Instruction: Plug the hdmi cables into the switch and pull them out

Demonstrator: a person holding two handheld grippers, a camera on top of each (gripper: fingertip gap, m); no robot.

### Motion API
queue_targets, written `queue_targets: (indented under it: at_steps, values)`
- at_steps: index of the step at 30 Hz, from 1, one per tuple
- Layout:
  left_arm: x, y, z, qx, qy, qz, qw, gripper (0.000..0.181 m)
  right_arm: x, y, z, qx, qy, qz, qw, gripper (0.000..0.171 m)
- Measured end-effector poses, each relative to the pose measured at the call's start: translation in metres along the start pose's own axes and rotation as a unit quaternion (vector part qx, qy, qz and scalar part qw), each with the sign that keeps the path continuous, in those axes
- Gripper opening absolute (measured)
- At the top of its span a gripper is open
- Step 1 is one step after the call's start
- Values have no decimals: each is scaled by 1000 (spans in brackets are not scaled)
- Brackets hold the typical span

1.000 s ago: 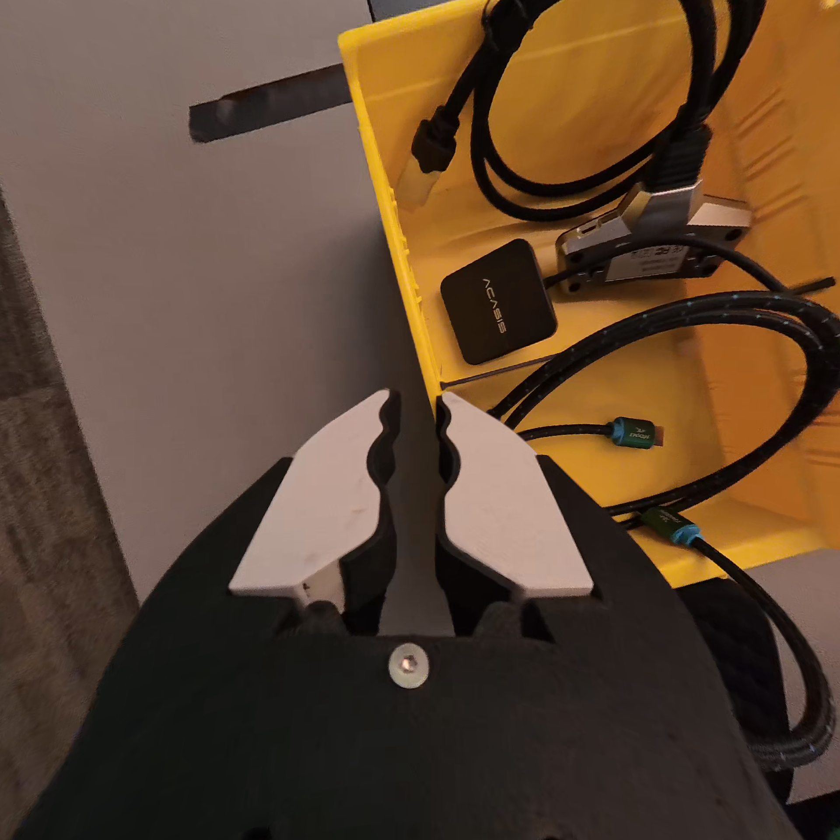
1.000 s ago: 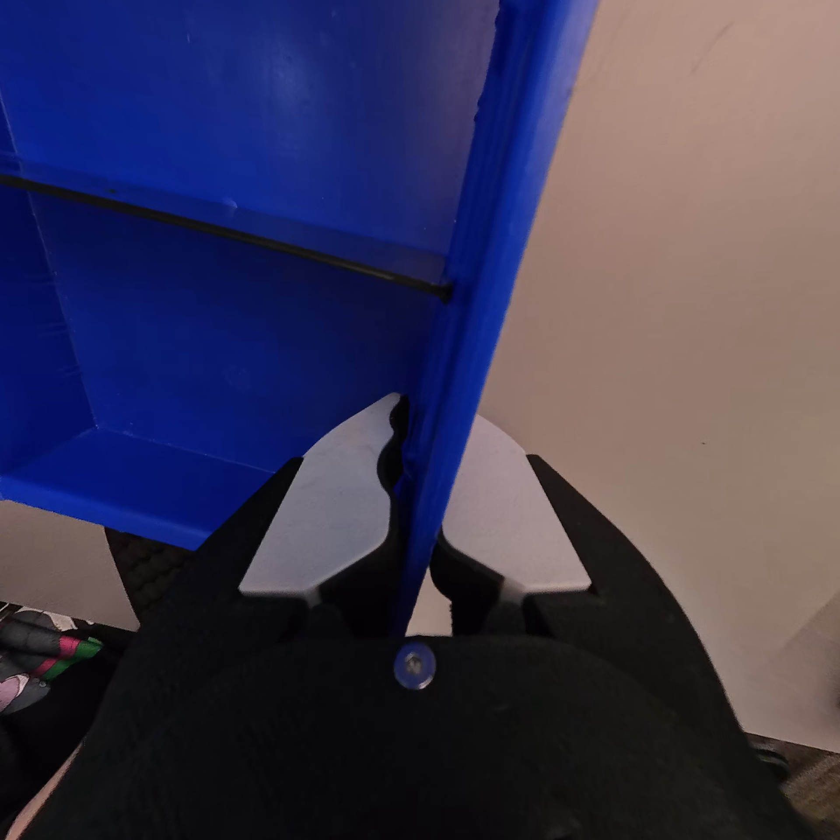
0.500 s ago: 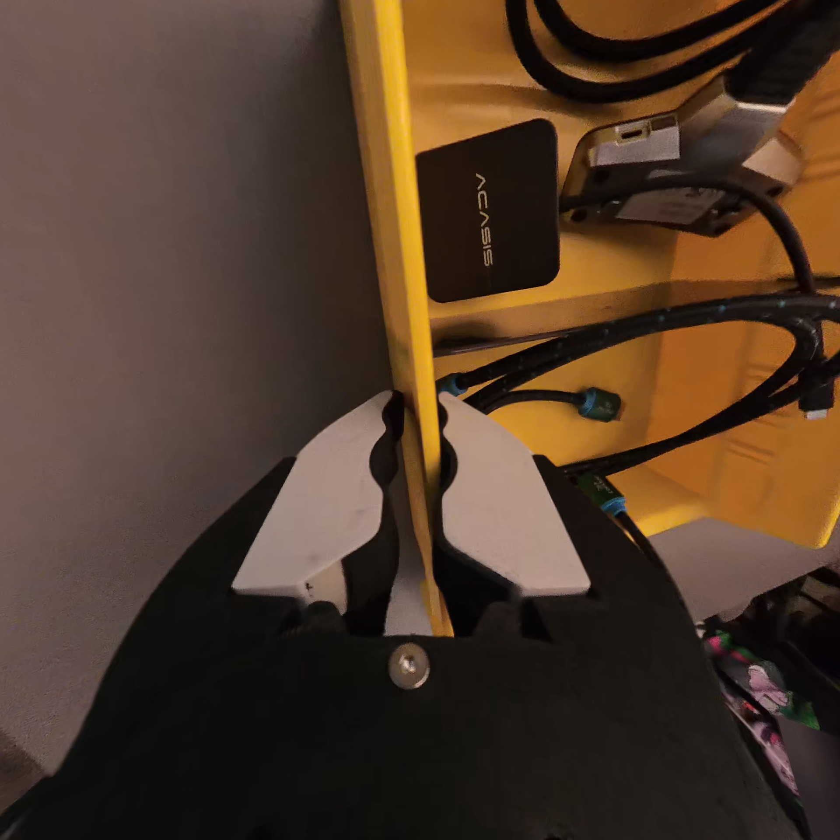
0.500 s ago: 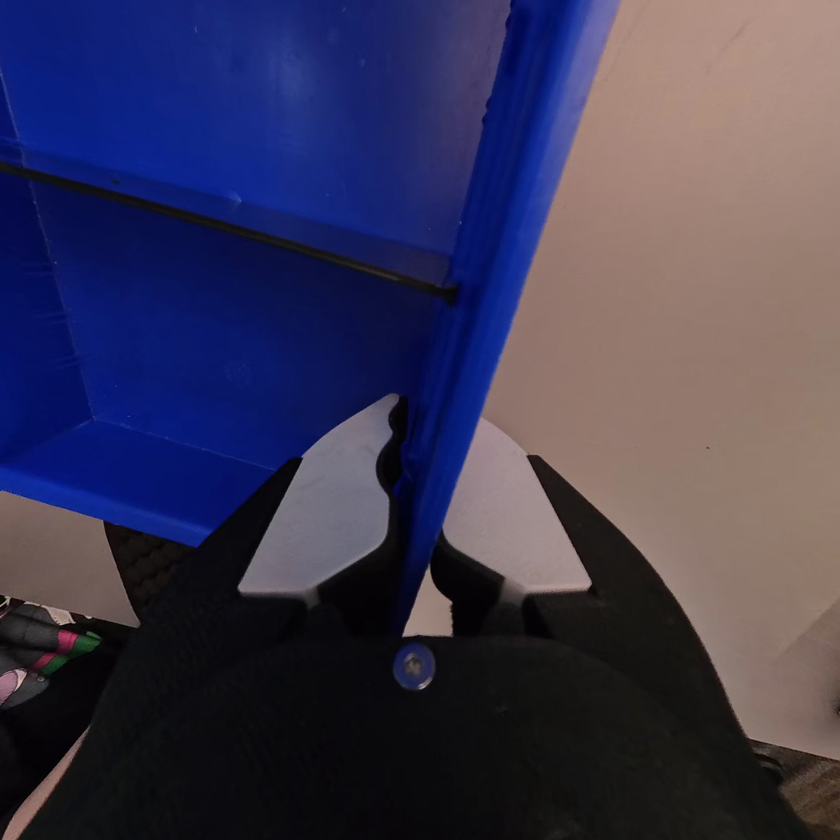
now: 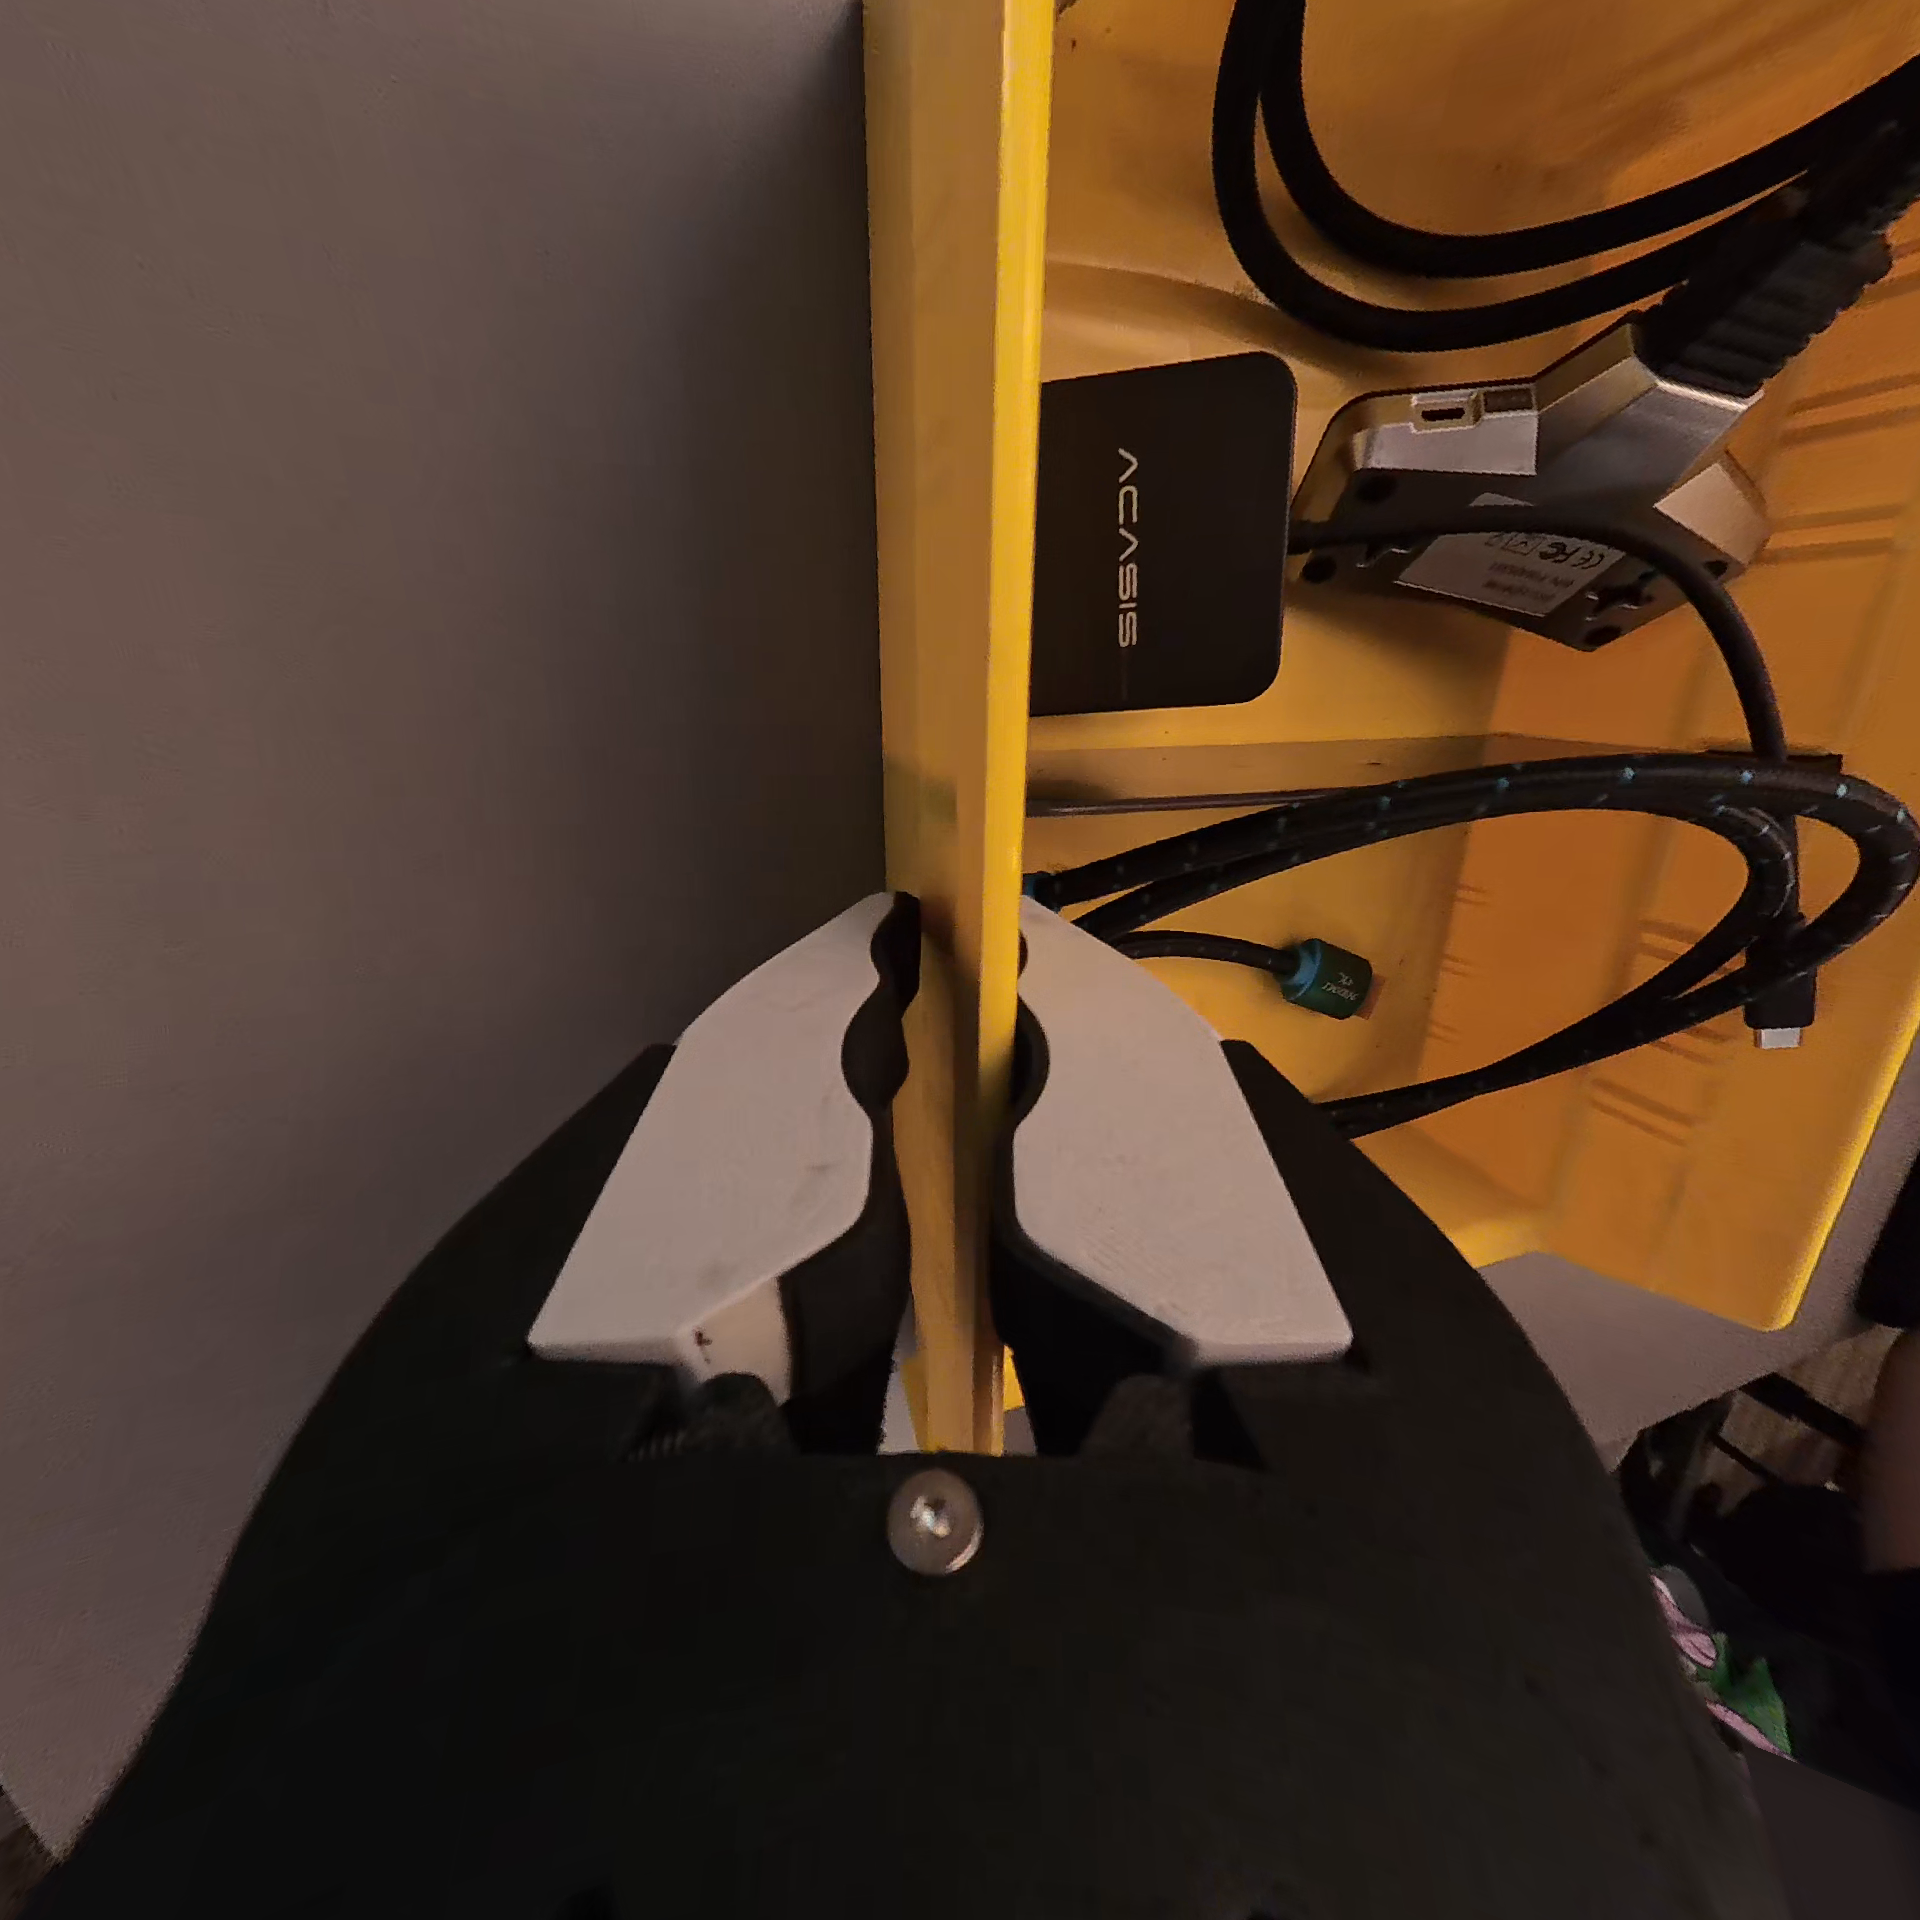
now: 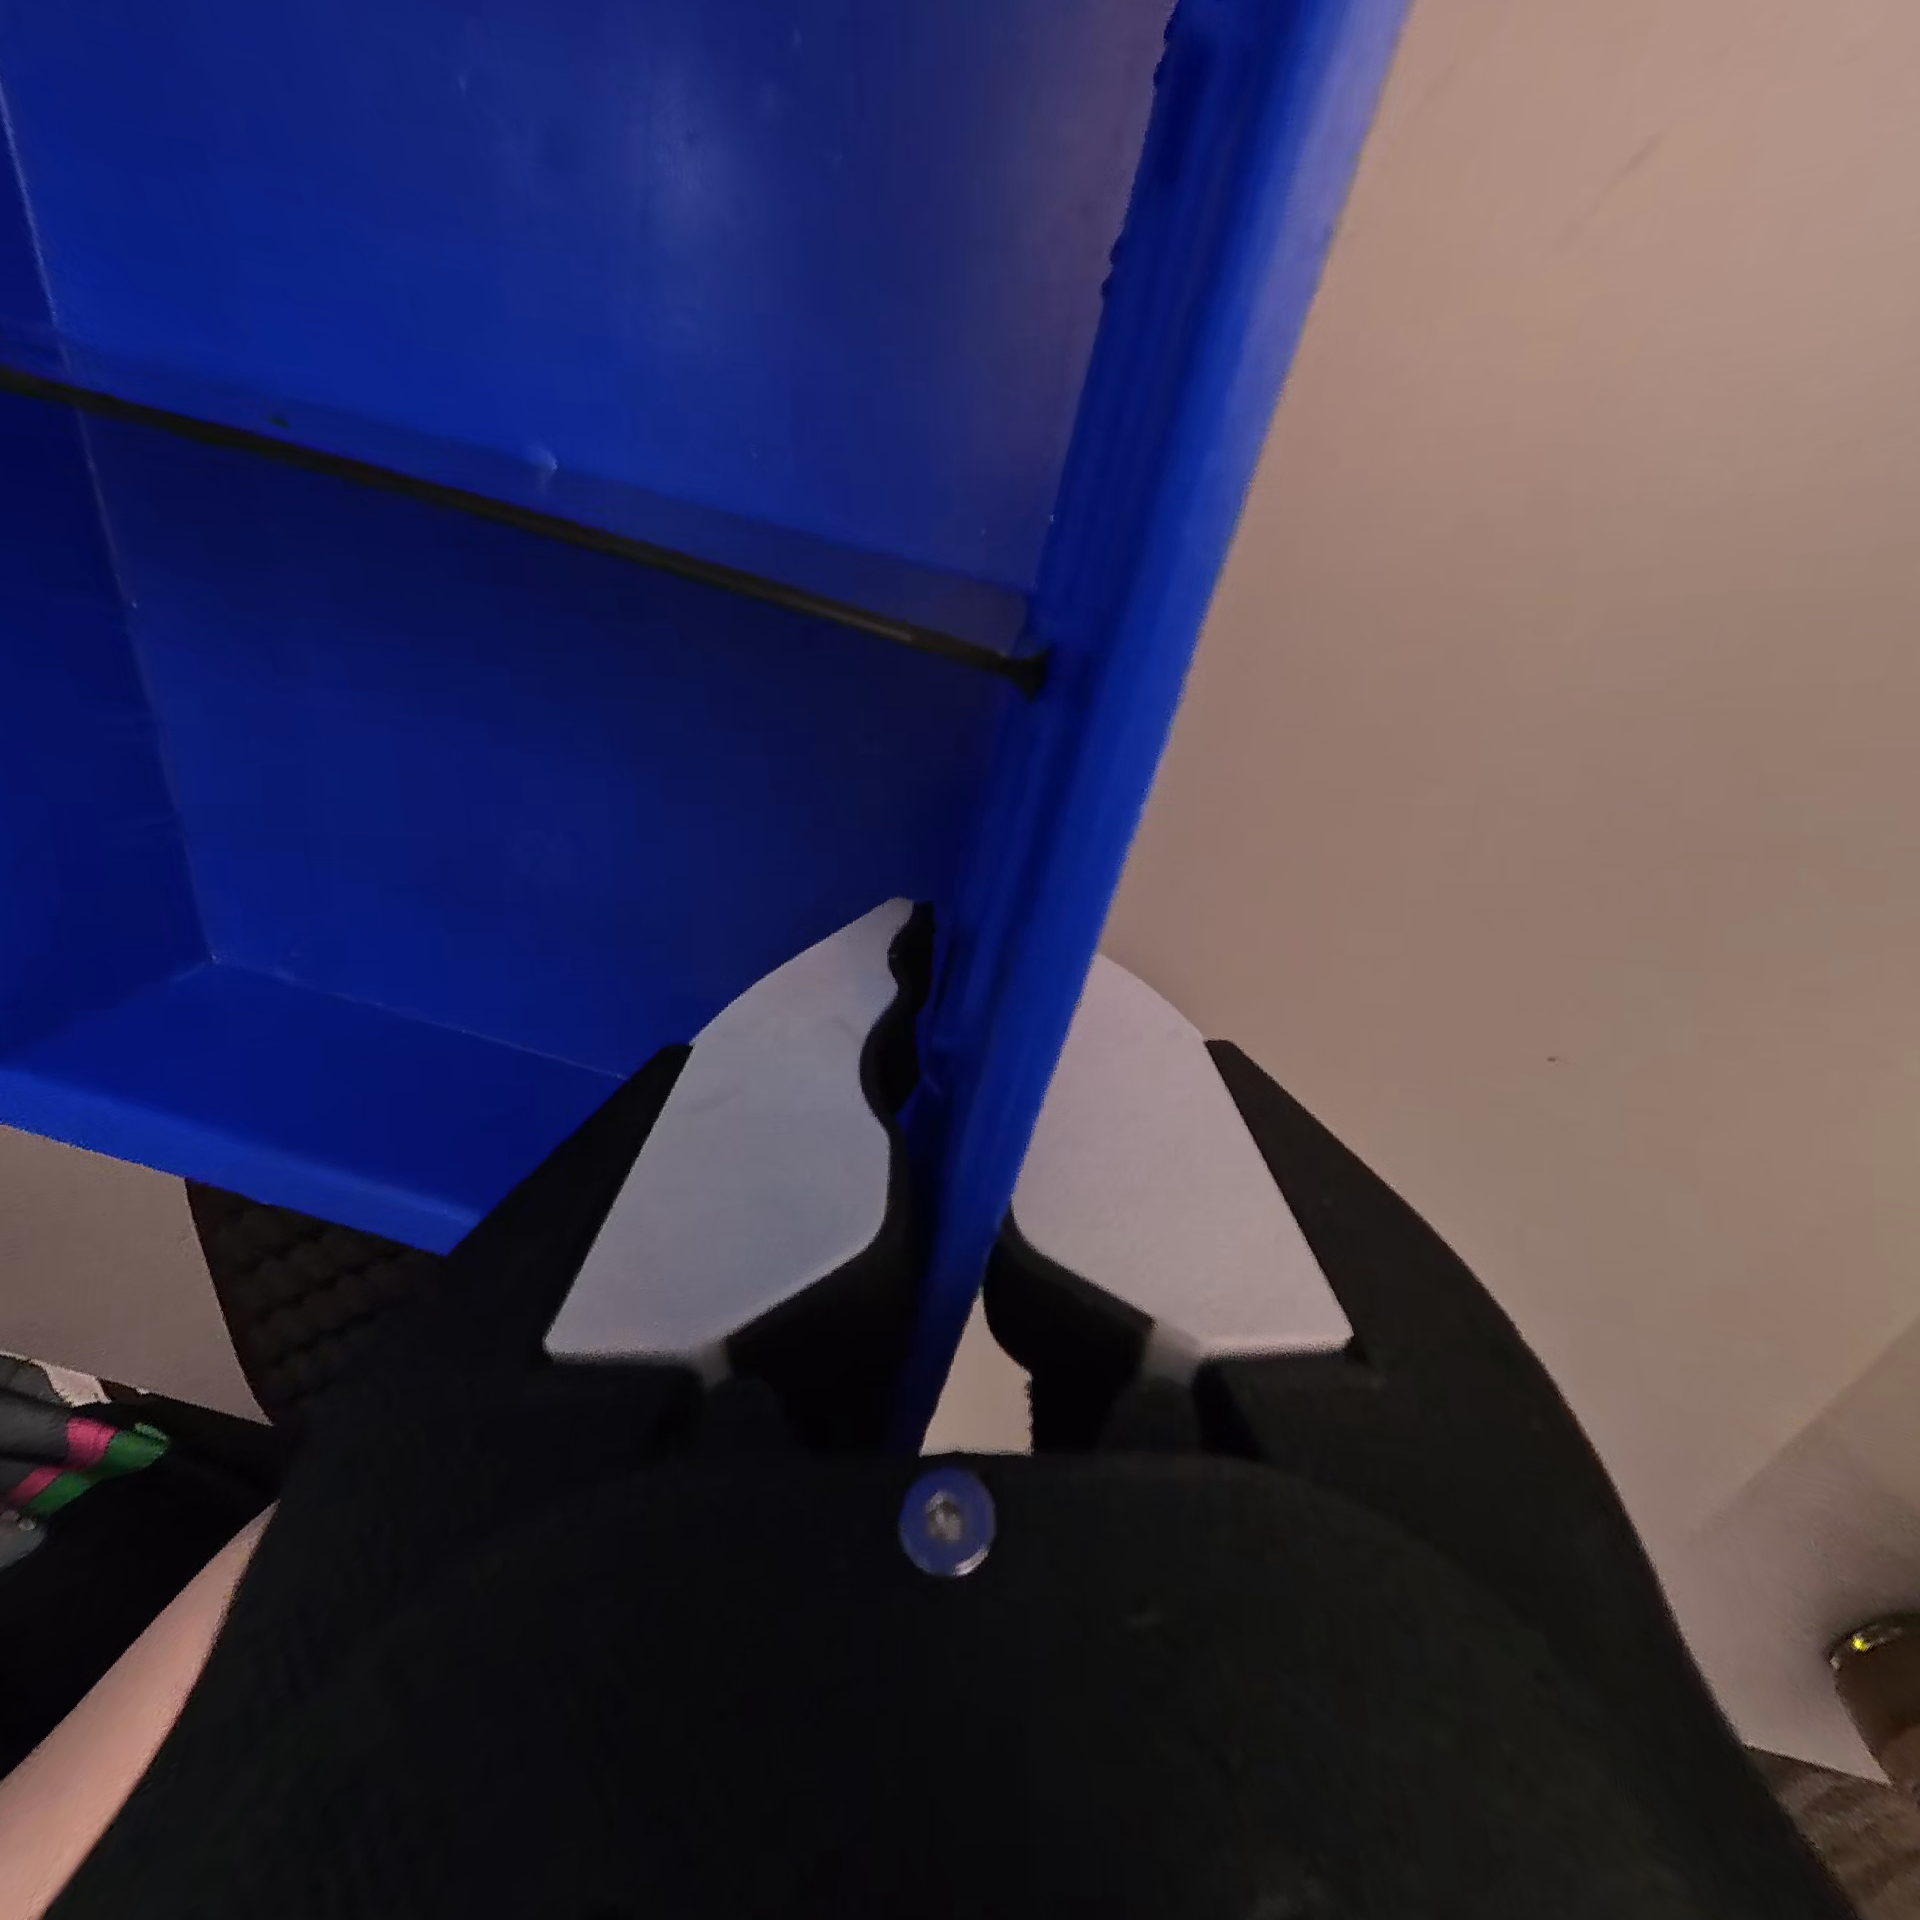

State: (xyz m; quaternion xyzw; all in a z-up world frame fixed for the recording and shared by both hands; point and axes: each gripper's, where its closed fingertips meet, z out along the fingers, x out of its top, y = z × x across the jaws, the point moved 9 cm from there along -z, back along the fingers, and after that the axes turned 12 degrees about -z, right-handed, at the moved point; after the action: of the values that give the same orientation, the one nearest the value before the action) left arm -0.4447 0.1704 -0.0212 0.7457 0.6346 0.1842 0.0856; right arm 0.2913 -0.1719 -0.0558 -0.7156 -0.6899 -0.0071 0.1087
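My left gripper (image 5: 956, 914) is shut on the left wall of a yellow bin (image 5: 951, 468). In the bin lie a silver switch (image 5: 1455, 540) with a silver HDMI plug (image 5: 1631, 416) in it, a black square box (image 5: 1164, 540), a black cable (image 5: 1351, 291), a blue-flecked braided cable (image 5: 1455, 805) and a green-collared connector (image 5: 1330, 982). My right gripper (image 6: 997, 935) is shut on the right wall of a blue bin (image 6: 1174, 468). What I see of the blue bin holds nothing, with a thin black rod (image 6: 520, 509) across it.
The yellow bin rests on a grey surface (image 5: 416, 623). A pale surface (image 6: 1558, 727) lies to the right of the blue bin. A person's arm (image 6: 104, 1714) shows at the lower left of the right wrist view, beside colourful cloth (image 6: 73, 1455). The gap from one gripper's tips to the other's is roughly 75 cm. The left tips stand about 12 cm off the green-collared connector (image 5: 1330, 982).
My left gripper moved forward from the yellow bin's corner to straddle its left wall and closed on it. My right gripper stays clamped on the blue bin's wall.
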Motion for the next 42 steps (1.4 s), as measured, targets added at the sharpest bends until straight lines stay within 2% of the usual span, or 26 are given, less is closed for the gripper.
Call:
queue_targets:
  at_steps: [8, 12, 14, 17, 21, 23, 25, 28, 30, 33, 35, 36, 39, 42]
  values:
    - [-2, -6, -10, -10, 12, -13, 1000, 13, -4, -1, -3, 19, 16, 26, 999, 16]
    - [-5, -3, -40, -18, 87, -16, 996, 8, -12, -1, -17, -6, 35, 44, 998, 24]
    - [-6, 0, -62, -5, 147, -1, 989, 8, -12, 0, -30, -29, 59, 56, 996, 25]
    - [-9, 16, -102, -16, 276, 51, 960, 11, -10, -5, -55, -81, 101, 62, 990, 28]
    - [-22, 52, -135, -104, 424, 146, 888, 26, 1, -24, -101, -179, 200, 22, 963, 28]
    - [-30, 70, -129, -169, 456, 188, 853, 34, 11, -39, -129, -257, 287, -28, 923, 31]
    - [-30, 90, -117, -224, 456, 220, 833, 45, 19, -60, -154, -311, 399, -75, 859, 31]
    - [-22, 113, -98, -225, 397, 209, 865, 45, 24, -92, -176, -346, 527, -111, 769, 46]
    - [-21, 128, -87, -200, 365, 227, 881, 46, 26, -114, -184, -365, 582, -139, 713, 46]
    - [-14, 149, -73, -153, 345, 237, 895, 47, 28, -137, -190, -371, 635, -165, 657, 42]
    - [4, 162, -61, -104, 301, 245, 915, 42, 32, -145, -191, -350, 656, -175, 646, 42]
    - [17, 167, -54, -89, 292, 238, 922, 48, 34, -147, -191, -332, 663, -179, 646, 42]
    - [45, 174, -33, -128, 260, 193, 937, 51, 38, -147, -187, -282, 677, -181, 656, 42]
    - [57, 162, -8, -101, 180, 142, 968, 61, 38, -141, -185, -275, 674, -175, 663, 43]
